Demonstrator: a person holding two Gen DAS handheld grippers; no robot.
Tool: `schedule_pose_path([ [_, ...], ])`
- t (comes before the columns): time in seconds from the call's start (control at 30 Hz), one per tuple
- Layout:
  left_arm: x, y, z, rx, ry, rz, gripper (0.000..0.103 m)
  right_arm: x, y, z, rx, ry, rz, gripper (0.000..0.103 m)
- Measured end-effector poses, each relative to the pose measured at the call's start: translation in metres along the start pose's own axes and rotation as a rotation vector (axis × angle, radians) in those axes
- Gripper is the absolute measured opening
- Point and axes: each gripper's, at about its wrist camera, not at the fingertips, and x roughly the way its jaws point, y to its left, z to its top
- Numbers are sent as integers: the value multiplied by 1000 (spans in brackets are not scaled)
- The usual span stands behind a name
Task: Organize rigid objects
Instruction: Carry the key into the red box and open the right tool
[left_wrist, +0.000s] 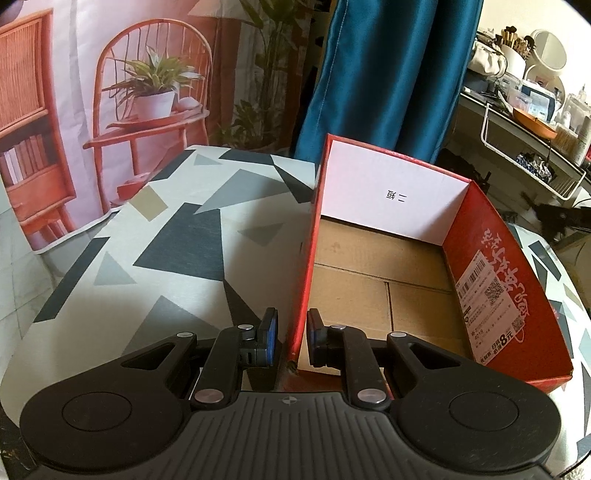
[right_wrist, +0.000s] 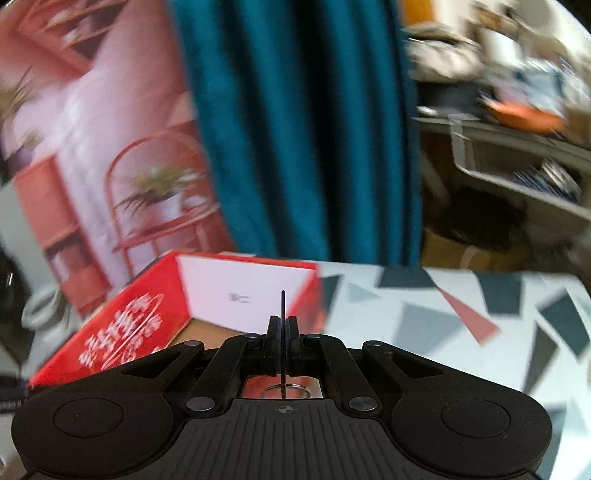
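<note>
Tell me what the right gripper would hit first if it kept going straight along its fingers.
Probably the red cardboard box. The right gripper, shut on a thin dark flat object seen edge-on, points toward the box's white inner end wall. The picture is blurred, so whether it would clear the rim is uncertain.

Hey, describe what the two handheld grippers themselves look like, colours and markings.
Both are matte black plastic. The left gripper has a ribbed base with a small crosshair mark, two round discs, silver pivot rivets on its linkage arms and blue pads on its fingers. The right gripper, partly blurred, shows the same build.
</note>
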Motion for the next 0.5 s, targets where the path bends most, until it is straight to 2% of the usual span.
schedule_pose_path([
  [0.27, 2, 3, 0, -2, 2, -8, 18, 33, 48, 8, -250, 81, 66, 2],
  [0.5, 4, 3, 2, -1, 14, -12, 18, 50, 58, -8, -332, 196, 108, 2],
])
